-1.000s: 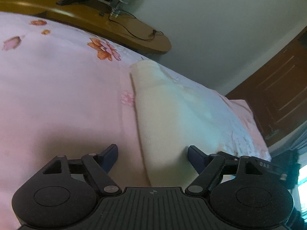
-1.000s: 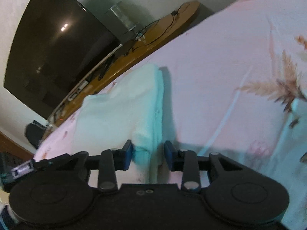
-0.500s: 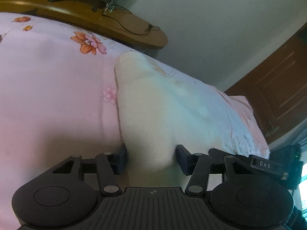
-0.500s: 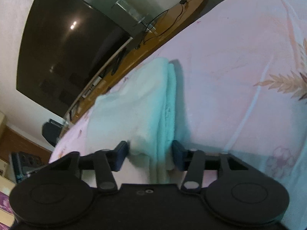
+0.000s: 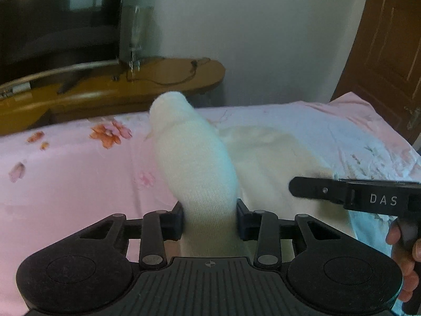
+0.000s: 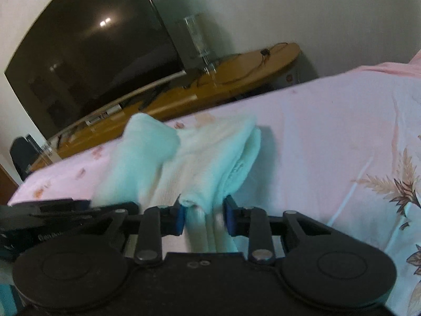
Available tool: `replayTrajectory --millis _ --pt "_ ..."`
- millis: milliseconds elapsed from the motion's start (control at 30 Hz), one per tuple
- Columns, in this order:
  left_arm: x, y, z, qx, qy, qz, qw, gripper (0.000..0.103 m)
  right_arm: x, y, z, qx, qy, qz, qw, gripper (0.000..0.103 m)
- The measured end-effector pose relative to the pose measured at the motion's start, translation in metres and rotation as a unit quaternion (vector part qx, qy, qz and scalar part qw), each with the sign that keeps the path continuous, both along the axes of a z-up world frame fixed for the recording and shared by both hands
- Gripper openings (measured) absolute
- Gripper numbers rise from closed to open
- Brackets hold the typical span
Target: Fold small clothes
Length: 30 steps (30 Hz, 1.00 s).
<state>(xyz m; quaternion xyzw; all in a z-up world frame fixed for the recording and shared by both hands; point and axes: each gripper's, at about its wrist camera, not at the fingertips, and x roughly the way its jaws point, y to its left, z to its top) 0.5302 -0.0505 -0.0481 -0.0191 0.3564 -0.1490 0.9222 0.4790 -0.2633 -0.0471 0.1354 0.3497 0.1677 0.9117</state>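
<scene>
1. Pinching a fold of the white knit garment [image 5: 194, 163], the left gripper [image 5: 209, 220] has both pads pressed against the cloth, which rises from between them in a rounded hump above the bed.
2. The rest of the garment lies spread on the pink floral bedsheet [image 5: 65, 184], to the right of the lifted fold.
3. The right gripper [image 6: 202, 214] holds another edge of the same garment [image 6: 210, 158]; bunched cloth sits between its blue-padded fingers [image 6: 179, 217], touching the left pad, with a small gap showing at the right one.
4. In the left wrist view the right gripper's black body marked "DAS" [image 5: 368, 197] is just beside the garment's right edge, and the person's right hand [image 5: 405, 258] grips its handle.
5. Beyond the bed stands a curved wooden TV stand [image 5: 131, 89] carrying a dark television [image 6: 92, 60], a clear acrylic stand [image 6: 197, 39] whose contents I cannot make out, and a loose black cable [image 5: 171, 76].
6. A brown wooden door [image 5: 389, 52] is at the right of the left wrist view.
</scene>
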Motion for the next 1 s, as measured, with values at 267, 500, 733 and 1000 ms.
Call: replayTrajectory --millis 267,500,733,1000 --pt "-0.043 0.069 0.048 0.023 -0.039 0.051 0.9977 0.038 -0.011 0.057 0.04 0.01 -0.032 0.047 0.998 0.029" --pt "-0.096 0.162 0.057 0.053 -0.035 0.13 0.9895 0.038 -0.022 0.15 0.047 0.024 -0.039 0.121 0.992 0.029" --pt "-0.133 0.247 0.019 0.095 0.016 0.187 0.9775 0.038 -0.032 0.247 0.012 0.043 0.003 0.188 0.981 0.029" --pt "-0.163 0.313 -0.022 0.006 0.02 0.227 0.9737 0.057 -0.029 0.277 -0.057 0.09 0.096 0.184 0.974 0.04"
